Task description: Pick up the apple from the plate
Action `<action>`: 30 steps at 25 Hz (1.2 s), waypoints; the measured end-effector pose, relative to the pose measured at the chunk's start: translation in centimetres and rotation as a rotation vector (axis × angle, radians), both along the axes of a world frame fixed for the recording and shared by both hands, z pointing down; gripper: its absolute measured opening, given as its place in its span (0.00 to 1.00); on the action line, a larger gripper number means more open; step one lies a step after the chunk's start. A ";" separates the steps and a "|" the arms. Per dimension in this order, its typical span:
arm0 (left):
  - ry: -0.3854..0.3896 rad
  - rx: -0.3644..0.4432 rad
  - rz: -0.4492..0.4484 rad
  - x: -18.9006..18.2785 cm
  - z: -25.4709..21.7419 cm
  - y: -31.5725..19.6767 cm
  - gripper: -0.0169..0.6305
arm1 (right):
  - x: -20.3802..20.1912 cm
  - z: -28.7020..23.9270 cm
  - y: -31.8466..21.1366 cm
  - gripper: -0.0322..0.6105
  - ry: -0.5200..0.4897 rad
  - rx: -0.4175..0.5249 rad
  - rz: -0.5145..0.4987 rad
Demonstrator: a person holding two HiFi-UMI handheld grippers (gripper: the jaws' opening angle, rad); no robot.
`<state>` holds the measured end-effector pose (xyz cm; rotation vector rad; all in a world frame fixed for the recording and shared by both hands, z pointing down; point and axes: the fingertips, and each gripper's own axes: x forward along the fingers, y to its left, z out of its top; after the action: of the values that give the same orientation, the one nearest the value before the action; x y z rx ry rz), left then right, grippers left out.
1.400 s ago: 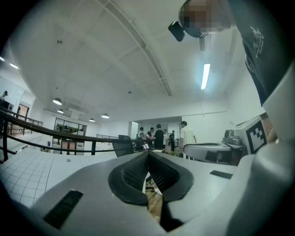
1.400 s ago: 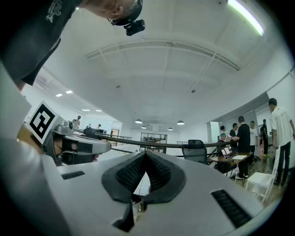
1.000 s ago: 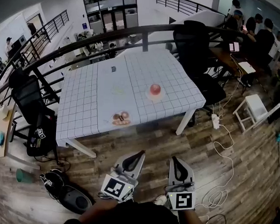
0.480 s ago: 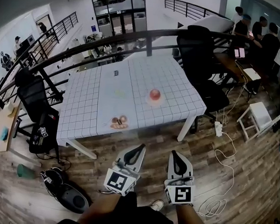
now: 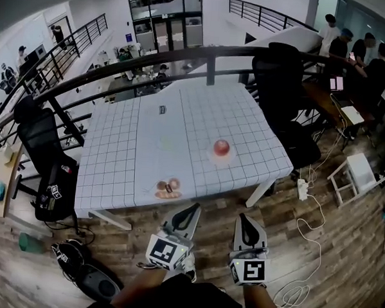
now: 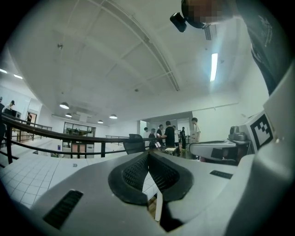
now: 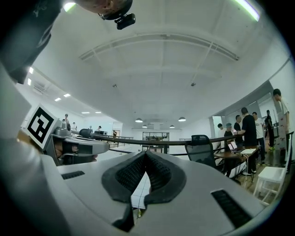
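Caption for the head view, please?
Left gripper and right gripper, both shut, face a table with an apple on a plate.

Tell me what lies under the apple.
The apple sits on a small pale plate, itself on the checked table. The plate's centre is covered by the apple.

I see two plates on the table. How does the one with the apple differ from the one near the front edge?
The apple plate holds one round red apple; the front plate holds several brown pieces, too small to identify. The apple plate sits further in and to the right on the checked table; the front plate lies by the near edge, further left. Both lie flat on it.
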<state>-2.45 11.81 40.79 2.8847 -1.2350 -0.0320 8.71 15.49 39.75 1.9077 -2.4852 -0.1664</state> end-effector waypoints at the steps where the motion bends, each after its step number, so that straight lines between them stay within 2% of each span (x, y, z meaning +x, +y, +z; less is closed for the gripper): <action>1: 0.008 -0.008 0.001 -0.5 0.1 -1.2 0.06 | -0.4 0.2 -1.0 0.07 0.002 -0.006 0.004; 6: 0.046 -0.019 0.008 -2.9 -0.5 -6.4 0.06 | -2.1 0.8 -5.6 0.07 -0.001 -0.034 0.032; 14: 0.032 -0.023 0.021 -3.9 0.9 -10.7 0.06 | -4.0 1.5 -10.2 0.07 0.033 -0.054 0.039; 24: 0.030 -0.062 0.010 -2.1 2.6 -16.0 0.06 | -2.8 3.1 -16.3 0.07 0.044 -0.078 0.007; 30: 0.085 -0.154 -0.036 -0.3 4.2 -20.7 0.06 | -0.9 4.7 -21.0 0.07 0.009 -0.125 -0.033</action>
<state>-2.75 -8.86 45.02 2.7015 -1.2174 -0.0571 7.83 -5.53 44.43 1.8149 -2.4590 -0.0184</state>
